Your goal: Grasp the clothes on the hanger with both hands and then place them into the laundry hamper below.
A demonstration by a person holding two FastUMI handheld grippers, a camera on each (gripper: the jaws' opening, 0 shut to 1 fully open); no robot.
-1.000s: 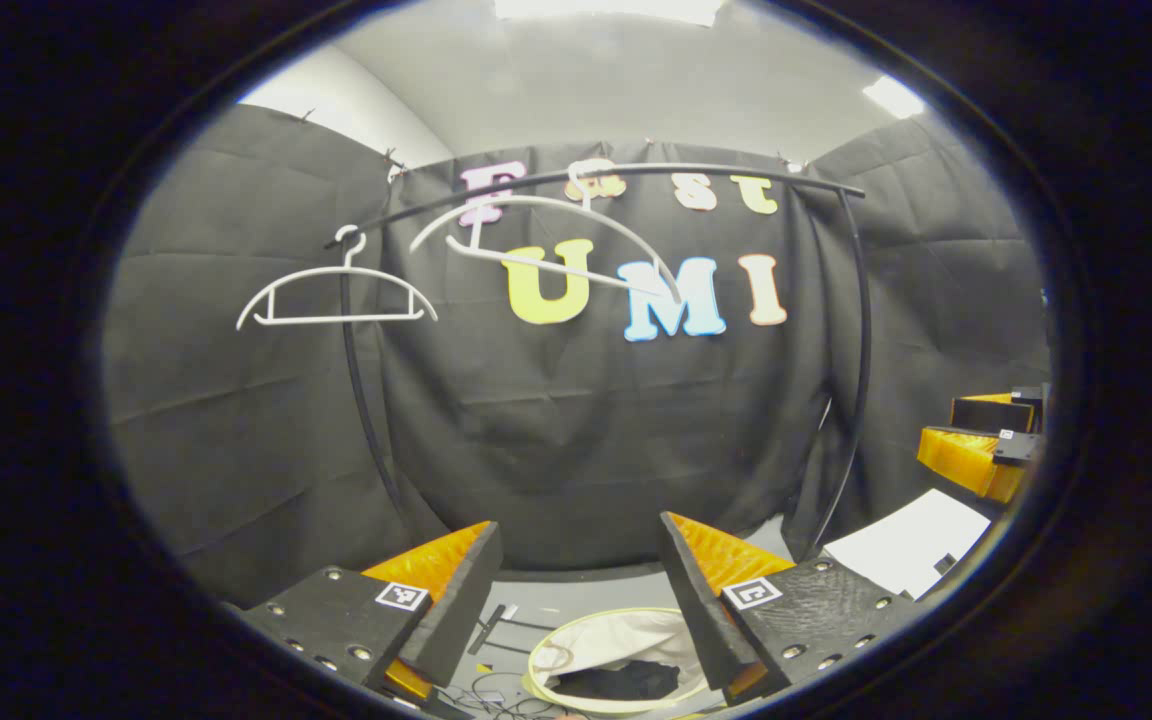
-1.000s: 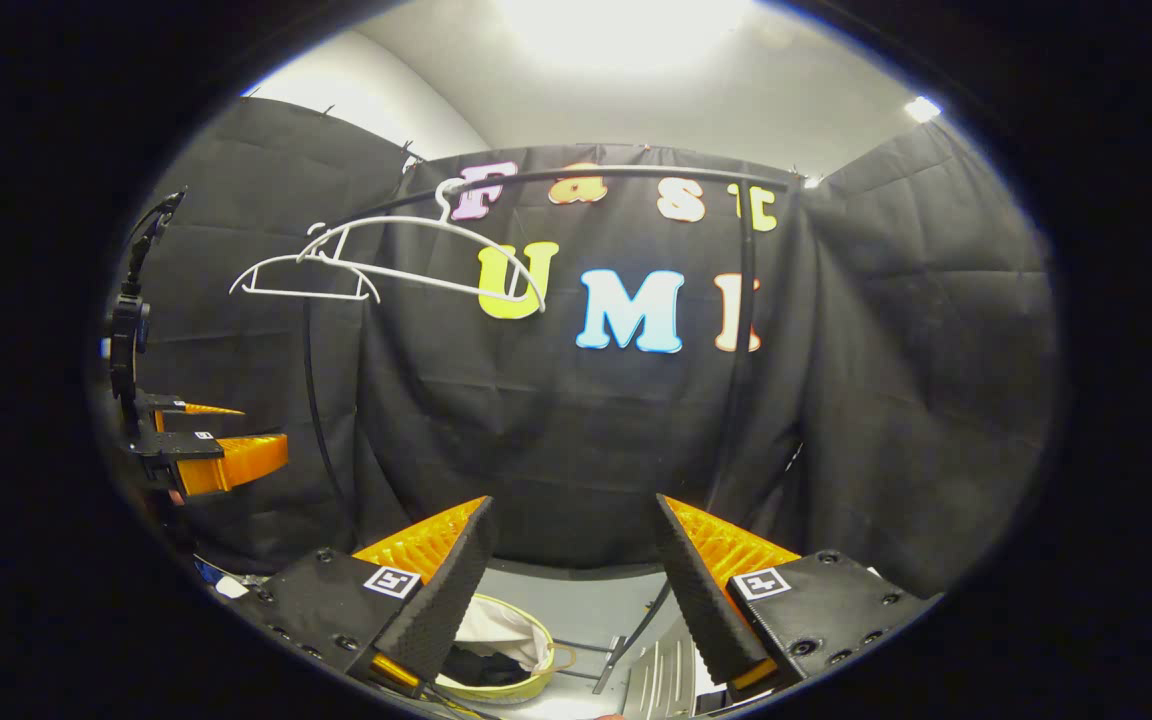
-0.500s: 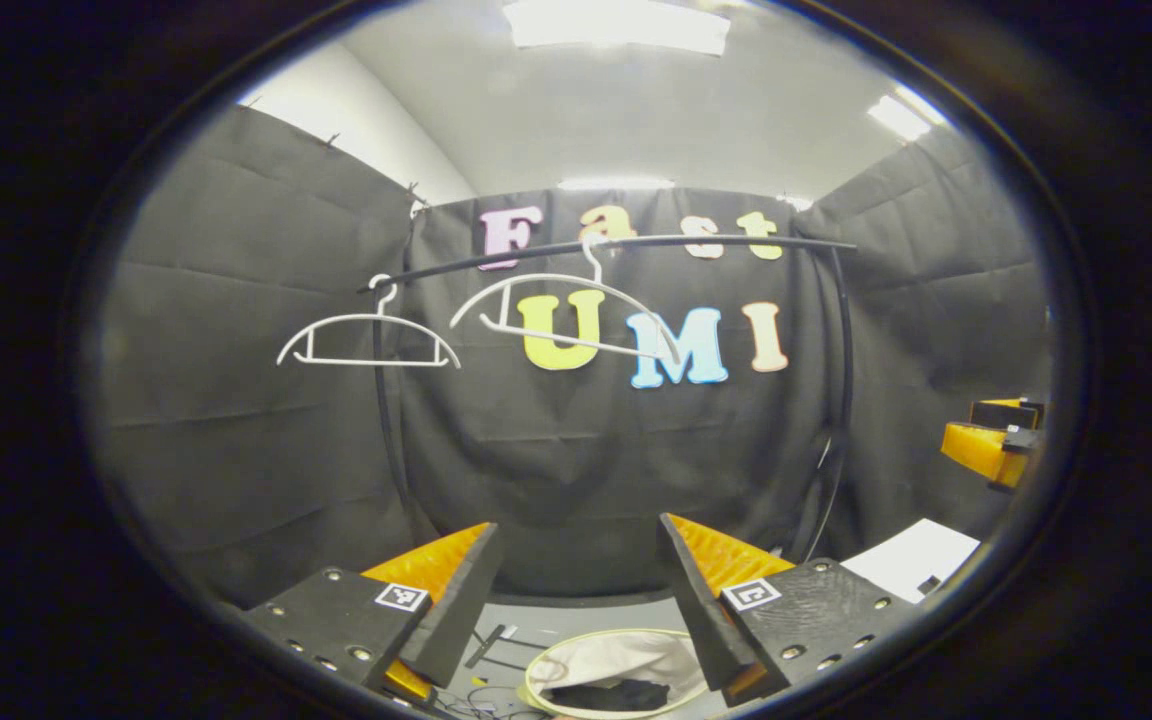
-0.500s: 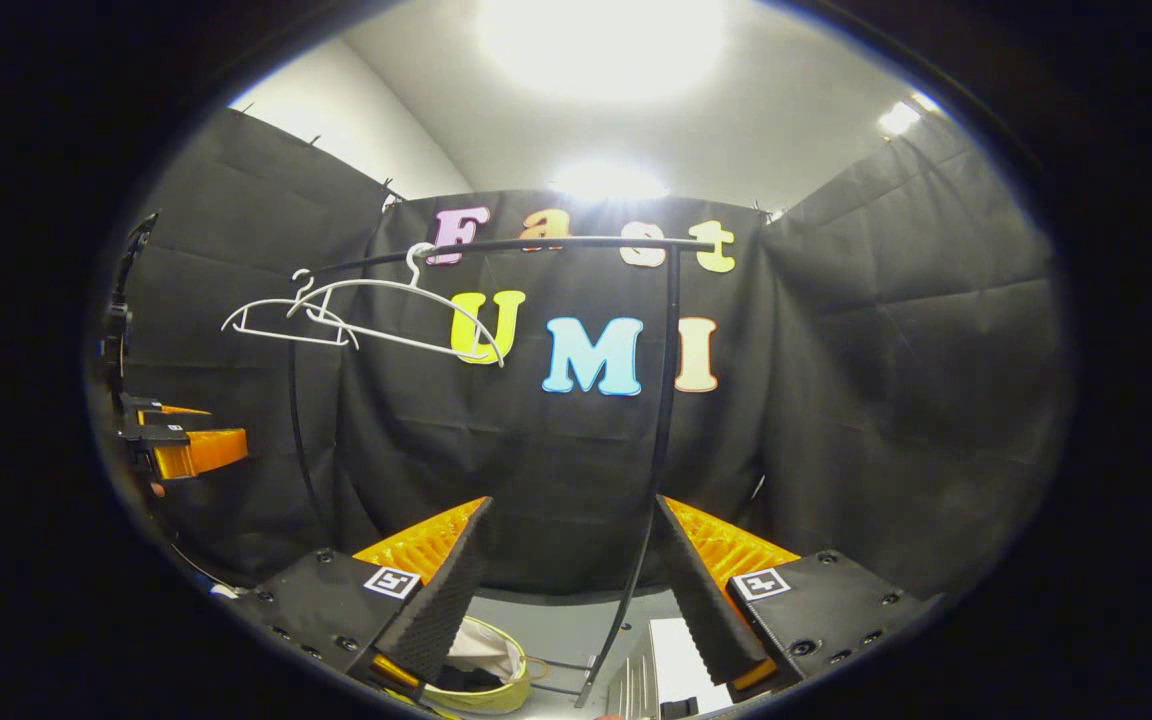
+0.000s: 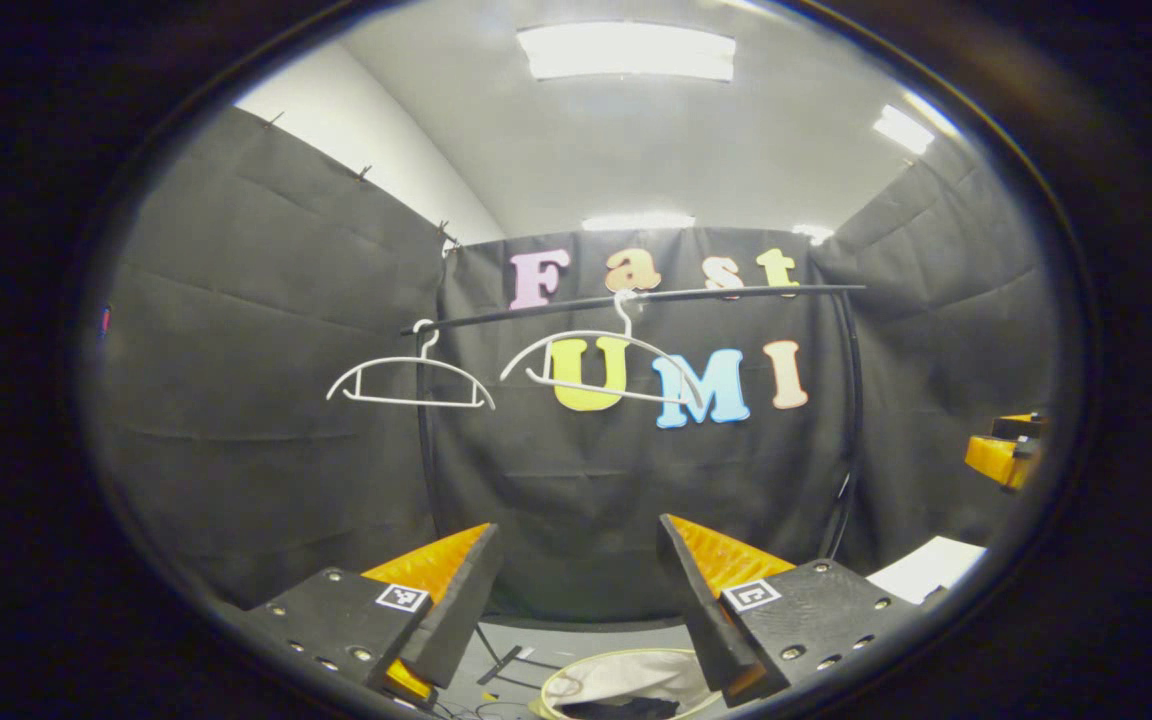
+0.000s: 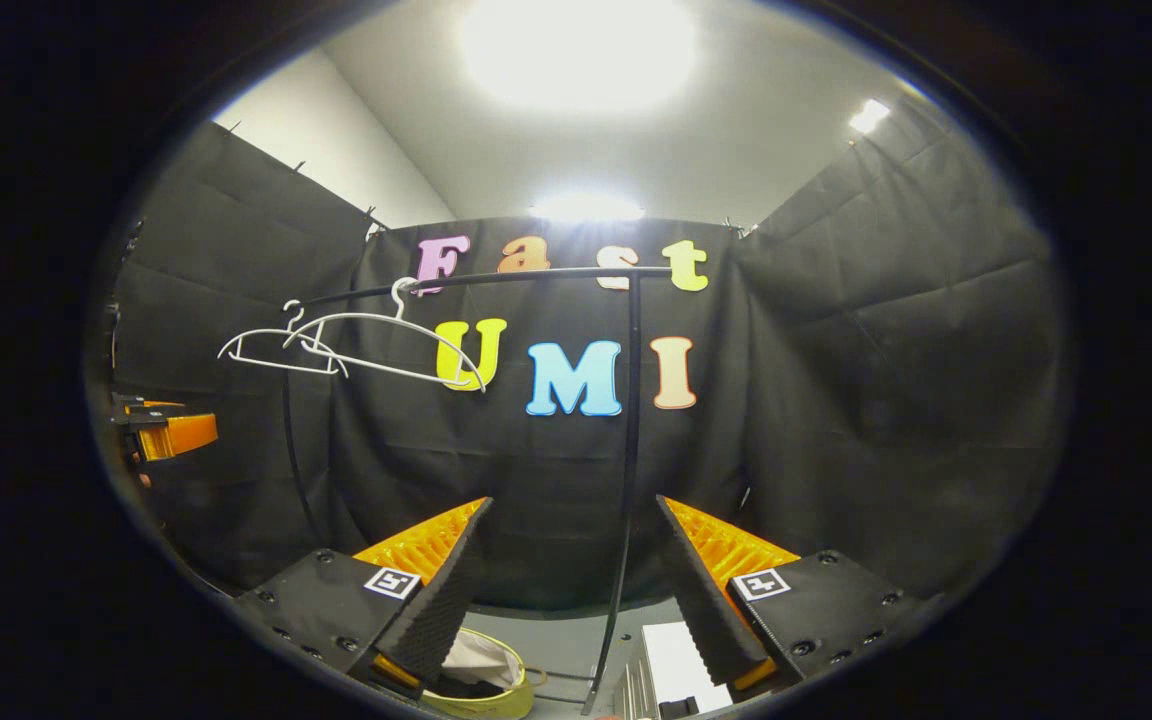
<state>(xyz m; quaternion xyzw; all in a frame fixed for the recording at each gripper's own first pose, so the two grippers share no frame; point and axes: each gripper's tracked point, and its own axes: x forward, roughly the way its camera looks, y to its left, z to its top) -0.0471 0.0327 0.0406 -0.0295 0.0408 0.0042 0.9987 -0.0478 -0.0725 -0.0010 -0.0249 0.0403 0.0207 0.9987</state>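
Two bare white hangers (image 5: pixel 408 372) (image 5: pixel 604 362) hang from the black rail (image 5: pixel 636 297); the same hangers (image 6: pixel 276 345) (image 6: pixel 391 340) show in the right gripper view. Low on the floor stands the hamper (image 5: pixel 626 680) with its yellow rim, white inside, and dark clothes (image 5: pixel 626 708) lying in it. The hamper (image 6: pixel 481 680) also sits low behind the right gripper's left finger. My left gripper (image 5: pixel 576 600) is open with nothing between its fingers. My right gripper (image 6: pixel 571 590) is open and holds nothing. The right gripper (image 5: pixel 1001 455) appears at the far right edge, the left gripper (image 6: pixel 166 432) at the far left edge.
The rail's black uprights (image 5: pixel 851 420) (image 6: pixel 626 450) stand in front of the booth's cloth wall. A white sheet (image 5: pixel 926 568) lies on the floor at right, a white block (image 6: pixel 671 650) near the upright's foot. Cables (image 5: pixel 511 660) trail beside the hamper.
Both grippers have pulled back and tilted up: the rail and hangers sank lower and smaller in both views, the hamper slid toward the bottom edge. Both stayed open.
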